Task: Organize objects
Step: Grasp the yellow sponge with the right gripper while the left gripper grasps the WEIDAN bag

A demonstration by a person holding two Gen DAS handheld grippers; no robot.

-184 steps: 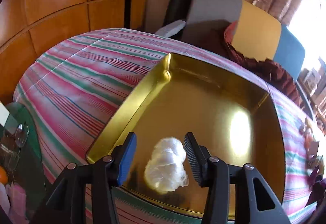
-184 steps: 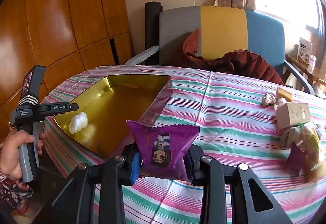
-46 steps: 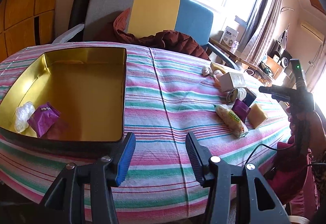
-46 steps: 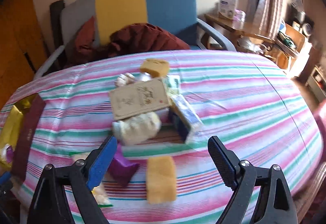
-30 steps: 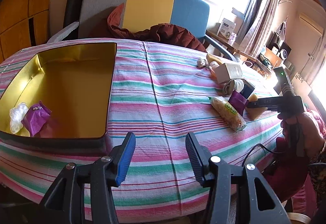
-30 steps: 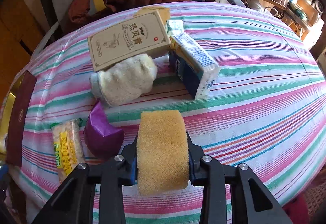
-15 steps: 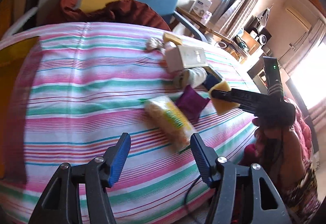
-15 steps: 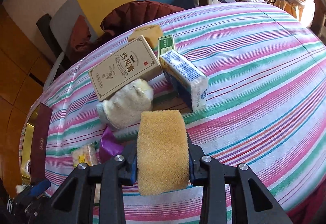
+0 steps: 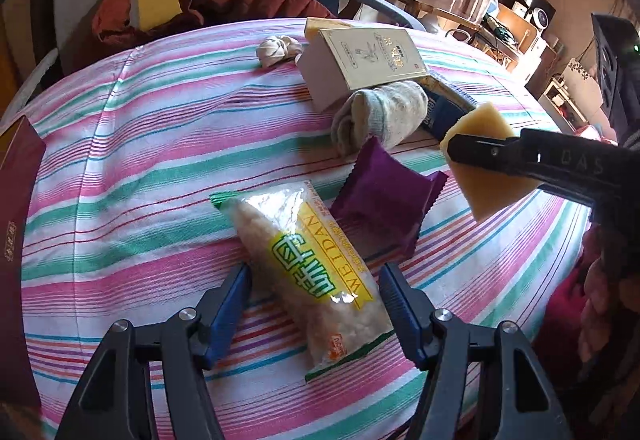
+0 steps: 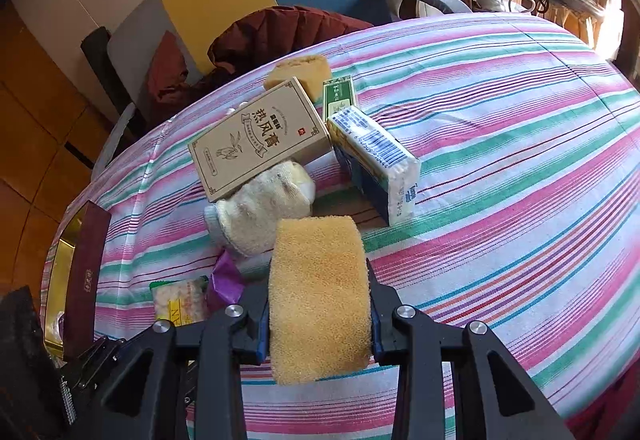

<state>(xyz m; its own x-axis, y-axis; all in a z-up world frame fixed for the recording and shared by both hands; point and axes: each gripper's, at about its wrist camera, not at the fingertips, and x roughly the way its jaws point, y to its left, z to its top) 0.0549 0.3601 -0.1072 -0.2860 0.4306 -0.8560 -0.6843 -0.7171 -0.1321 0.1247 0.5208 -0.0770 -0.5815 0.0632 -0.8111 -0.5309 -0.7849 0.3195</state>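
Left gripper (image 9: 314, 294) — jaws just opened wide, straddling the snack packet (image 9: 308, 264) on the striped tablecloth (image 9: 132, 176), pads clear of it. Purple sachet (image 9: 386, 200) just beyond its right finger. Right gripper (image 10: 318, 314) — clamped on the yellow sponge (image 10: 318, 292), rolled sock (image 10: 264, 208) just ahead.

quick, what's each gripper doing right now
Left gripper: open, just widened, straddling the snack packet, not gripping.
Right gripper: shut on the yellow sponge.
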